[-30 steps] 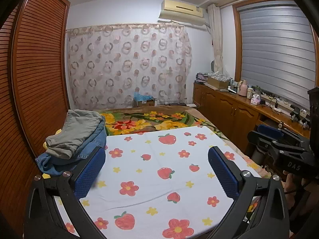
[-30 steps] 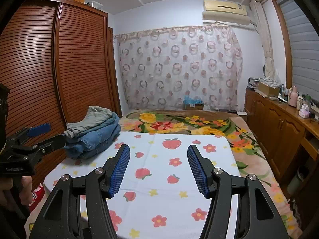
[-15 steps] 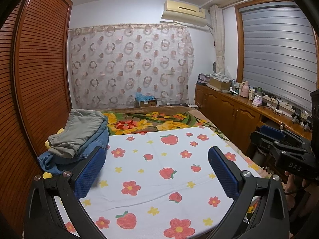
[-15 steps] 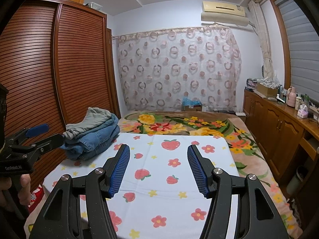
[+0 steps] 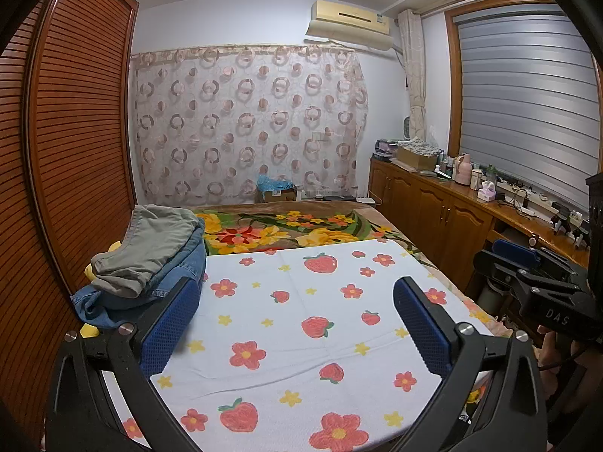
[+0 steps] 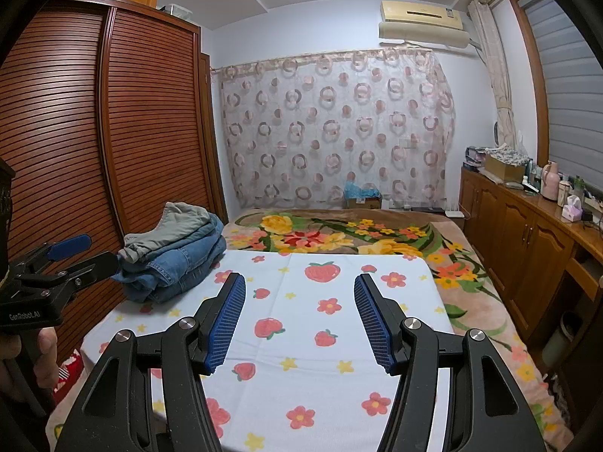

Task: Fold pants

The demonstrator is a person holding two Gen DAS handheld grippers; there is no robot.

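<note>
Pants, a folded stack with grey-green cotton trousers over blue denim jeans, sit at the far left edge of the bed's white strawberry-and-flower printed sheet, beside the slatted wooden wardrobe. The left hand-held gripper and the right hand-held gripper both hover over the sheet, blue pads spread apart, gripping nothing.

I am looking into a home bedroom: a bed under a strawberry-print sheet, a louvred wooden wardrobe, a patterned curtain, a wall air conditioner, and a low wooden cabinet crowded with household bits.
</note>
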